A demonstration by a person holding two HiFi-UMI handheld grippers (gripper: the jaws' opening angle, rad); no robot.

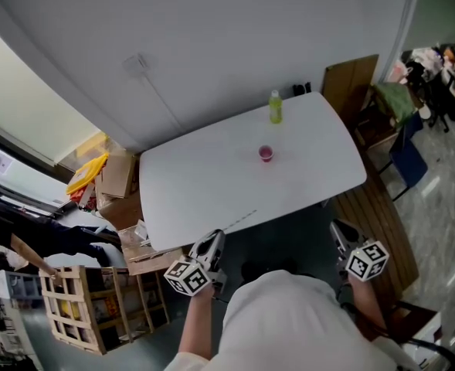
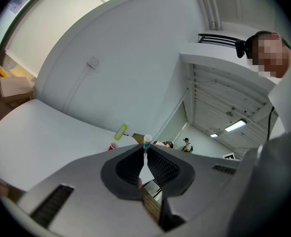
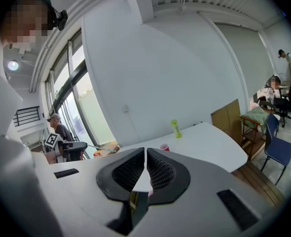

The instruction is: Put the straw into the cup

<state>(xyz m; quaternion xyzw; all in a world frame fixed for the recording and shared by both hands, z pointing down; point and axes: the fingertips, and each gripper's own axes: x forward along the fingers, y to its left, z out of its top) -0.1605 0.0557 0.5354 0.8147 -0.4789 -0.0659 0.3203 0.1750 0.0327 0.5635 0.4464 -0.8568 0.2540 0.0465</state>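
A small red cup [image 1: 266, 153] stands in the middle of the white table [image 1: 196, 184], with a green bottle [image 1: 275, 107] behind it. My left gripper [image 1: 215, 238] hovers at the table's near edge, shut on a thin clear straw [image 1: 241, 219] that points toward the cup. In the left gripper view the straw's teal tip [image 2: 146, 141] sticks up between the jaws of the left gripper [image 2: 145, 149], the cup [image 2: 113, 146] and bottle [image 2: 121, 131] far ahead. My right gripper [image 1: 339, 230] is shut and empty, off the table's near right; its view shows the right gripper [image 3: 145, 152], cup [image 3: 164, 147] and bottle [image 3: 176, 129].
Cardboard boxes [image 1: 115, 176] and a wooden crate [image 1: 80, 308] crowd the floor left of the table. A wooden board [image 1: 351, 79] leans at the back right, with a blue chair [image 1: 409, 161] beyond the right end. People sit in the distance.
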